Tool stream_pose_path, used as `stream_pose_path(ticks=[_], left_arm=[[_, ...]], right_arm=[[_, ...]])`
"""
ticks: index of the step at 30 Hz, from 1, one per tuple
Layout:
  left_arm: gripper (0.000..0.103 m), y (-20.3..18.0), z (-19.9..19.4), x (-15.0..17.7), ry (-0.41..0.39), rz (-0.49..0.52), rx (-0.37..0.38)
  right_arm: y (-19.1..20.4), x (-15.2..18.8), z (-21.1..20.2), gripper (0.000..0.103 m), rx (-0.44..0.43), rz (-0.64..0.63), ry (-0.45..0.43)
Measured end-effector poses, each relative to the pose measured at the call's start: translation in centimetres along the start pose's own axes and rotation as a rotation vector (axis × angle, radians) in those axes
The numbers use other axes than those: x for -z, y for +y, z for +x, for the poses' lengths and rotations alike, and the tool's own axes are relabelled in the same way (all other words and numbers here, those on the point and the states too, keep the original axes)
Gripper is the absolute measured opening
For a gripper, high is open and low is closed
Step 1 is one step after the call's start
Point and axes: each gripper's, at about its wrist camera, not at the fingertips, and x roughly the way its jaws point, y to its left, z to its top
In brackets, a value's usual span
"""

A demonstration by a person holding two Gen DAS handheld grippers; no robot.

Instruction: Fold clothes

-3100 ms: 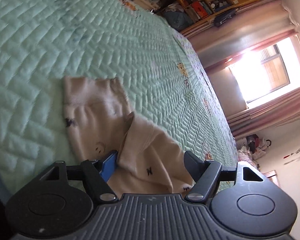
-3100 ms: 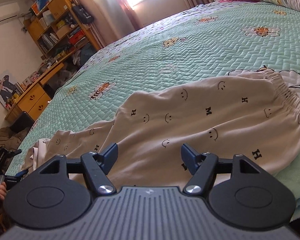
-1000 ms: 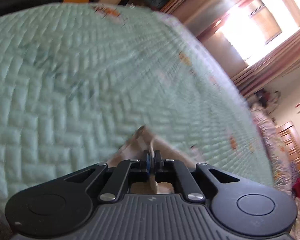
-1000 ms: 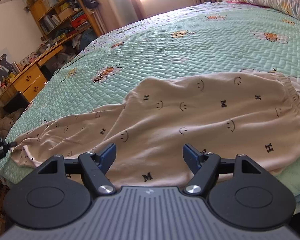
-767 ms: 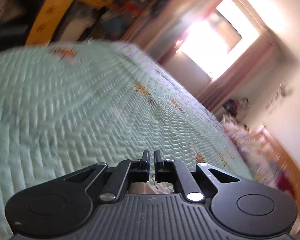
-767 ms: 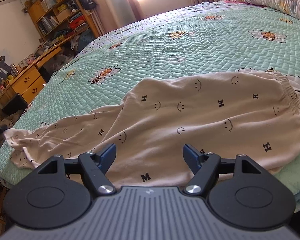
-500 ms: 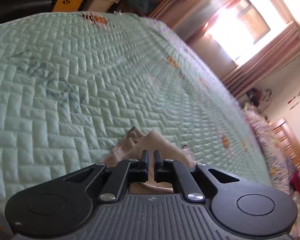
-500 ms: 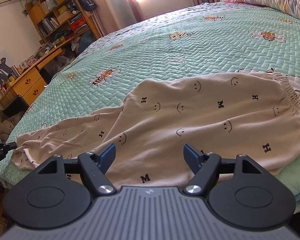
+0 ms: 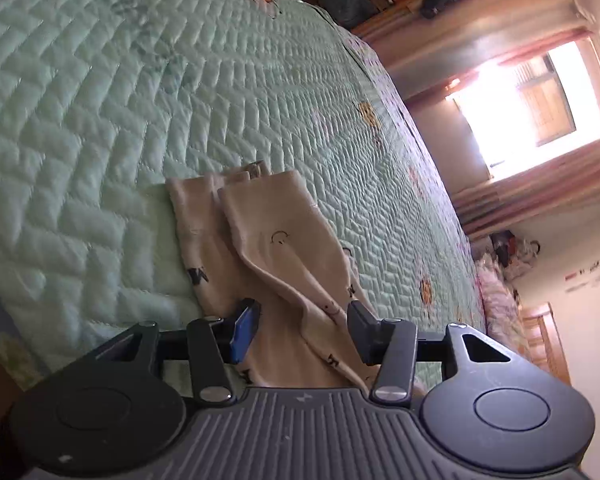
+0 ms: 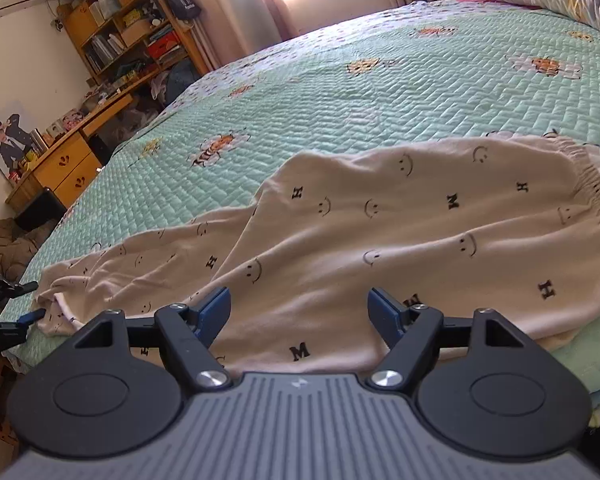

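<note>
Half a second ago clamped on the leg ends of the cream printed trousers (image 9: 284, 248), the left tool (image 9: 302, 322) now stands released, its jaws spread either side of that cloth near the bed's edge. Those trousers (image 10: 380, 236) lie spread along the near edge of the bed's green quilt (image 10: 380, 96), elastic waistband toward the right. Over their middle the right tool (image 10: 298, 306) hovers with jaws wide apart, holding nothing.
</note>
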Motion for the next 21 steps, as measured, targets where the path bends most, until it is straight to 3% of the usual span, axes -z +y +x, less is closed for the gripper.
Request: stream_pose_path(ticks=[2,4,6,7,8,11,12,16,17,19,20,21], left_arm=[[0.049,-0.1,0.3,-0.1,-0.020,-0.009,-0.004],[0.039,-0.1,0.6,-0.2,-0.033,-0.010,-0.011],[0.009,-0.2,1.0,-0.3,-0.028,-0.005,-0.025],[0.005,-0.3,1.1,-0.3,-0.029,-0.003,-0.032],[0.005,-0.3,1.1,-0.3,-0.033,0.000,-0.038],[0.003,-1.2,0.9,-0.4,-0.043,0.034,-0.015],[0.003,-1.5,0.7,-0.5,-0.046,0.048,-0.004],[0.003,-2.2,-0.2,-1.1,-0.054,0.056,0.036],[0.003,-2.3,-0.4,-1.2,-0.054,0.054,0.046],[0.003,-2.5,-0.7,-1.6,-0.050,0.049,0.061],[0.003,-2.5,-0.7,-1.7,-0.045,0.046,0.068],[0.003,-2.4,-0.8,-1.7,-0.038,0.042,0.073]], right_arm=[[0.6,0.1,-0.1,0.077,0.014,-0.044,-0.011],[2.1,0.4,-0.1,0.077,0.026,-0.145,-0.032],[5.3,1.1,0.0,0.077,0.032,-0.342,-0.074],[6.8,1.5,0.0,0.077,0.035,-0.440,-0.094],[8.4,1.8,0.0,0.077,0.038,-0.538,-0.115],[13.4,3.2,0.4,0.095,0.053,-0.835,-0.186],[15.3,3.9,0.8,0.095,0.067,-0.936,-0.220],[21.0,5.3,3.4,0.094,-0.062,-1.094,-0.217],[22.2,5.3,4.0,0.091,-0.112,-1.093,-0.196],[24.5,5.3,5.3,0.071,-0.186,-1.081,-0.155],[25.6,5.4,5.9,0.059,-0.196,-1.094,-0.142],[26.6,5.7,6.5,0.057,-0.199,-1.110,-0.132]])
